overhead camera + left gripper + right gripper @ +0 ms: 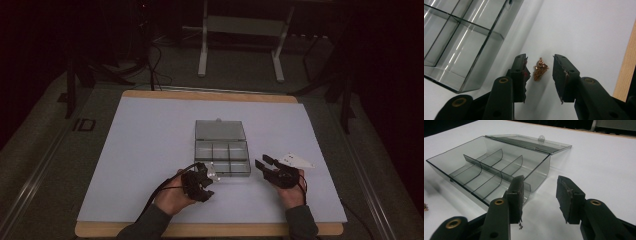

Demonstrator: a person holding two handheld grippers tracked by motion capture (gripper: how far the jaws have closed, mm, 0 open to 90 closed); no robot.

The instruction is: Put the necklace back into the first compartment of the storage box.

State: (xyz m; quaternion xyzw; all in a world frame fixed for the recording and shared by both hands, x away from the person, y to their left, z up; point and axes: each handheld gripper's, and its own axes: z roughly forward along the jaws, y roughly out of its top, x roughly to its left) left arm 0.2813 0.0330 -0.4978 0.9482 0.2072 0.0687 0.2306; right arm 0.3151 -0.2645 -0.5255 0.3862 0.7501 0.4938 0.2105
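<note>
Clear smoked-plastic organiser box [222, 159] sits centre frame in the high view on a matte white table sheet [150, 150]. Its hinged lid [220, 130] is flat open on the far side. Thin curved dividers split the tray into six compartments, two rows of three; none shows contents.

One small copper-coloured trinket [540, 69], lumpy and glittery like a bead cluster or crumpled chain, lies on the sheet centre frame in the left gripper view. It is outside the box, just off its near corner.

Two grippers, each black with flat rectangular pads, worn and frayed at the edges.

Left gripper [540, 72]: jaws apart, one either side of the trinket, with a gap showing on both sides. Pads aren't touching it and nothing is gripped. In the high view it sits lower centre, at the box's lower-left corner [202, 181].

Right gripper [539, 195]: jaws apart with nothing between them, aimed at the box's near wall. In the high view it sits lower right of centre [266, 166], just right of the box. A white three-cornered plate [298, 160] lies at its right.
</note>
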